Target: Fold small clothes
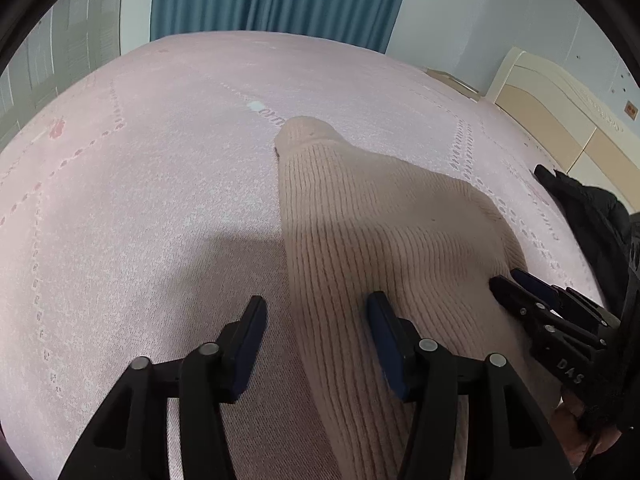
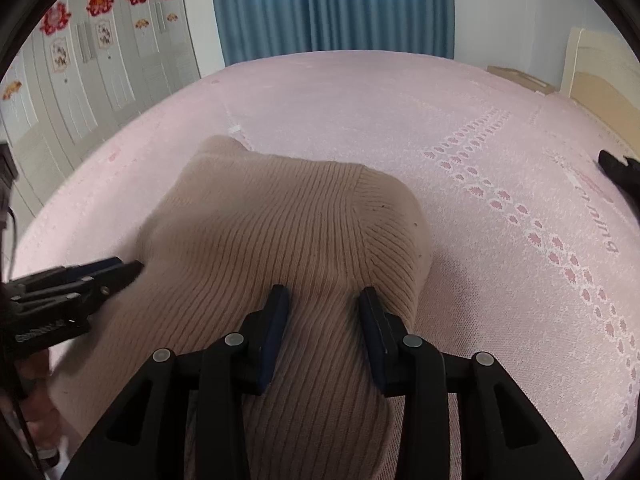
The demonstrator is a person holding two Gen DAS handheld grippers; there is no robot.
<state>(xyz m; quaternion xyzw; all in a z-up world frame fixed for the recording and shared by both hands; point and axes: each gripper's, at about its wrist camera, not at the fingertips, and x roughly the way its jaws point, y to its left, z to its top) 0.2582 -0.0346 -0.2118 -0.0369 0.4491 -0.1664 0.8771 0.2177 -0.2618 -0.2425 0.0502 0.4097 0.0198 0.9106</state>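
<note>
Sweater: beige ribbed knit, lay on the pink bedspread before me.
Left gripper: I saw it parted, straddling the sweater's edge.
Right gripper: parted over the knit, gripping nothing.

A bedroom in a home. A wide bed fills most of both views, covered by a pink sheet woven with small paw prints and lettering. A cream headboard with tan panels stands at the right edge of the bed. Behind the bed hangs a blue curtain against a pale wall. At the left stands a white panelled wardrobe, its doors bearing red paper decorations and small pictures. A beige knitted garment lies on the sheet.
</note>
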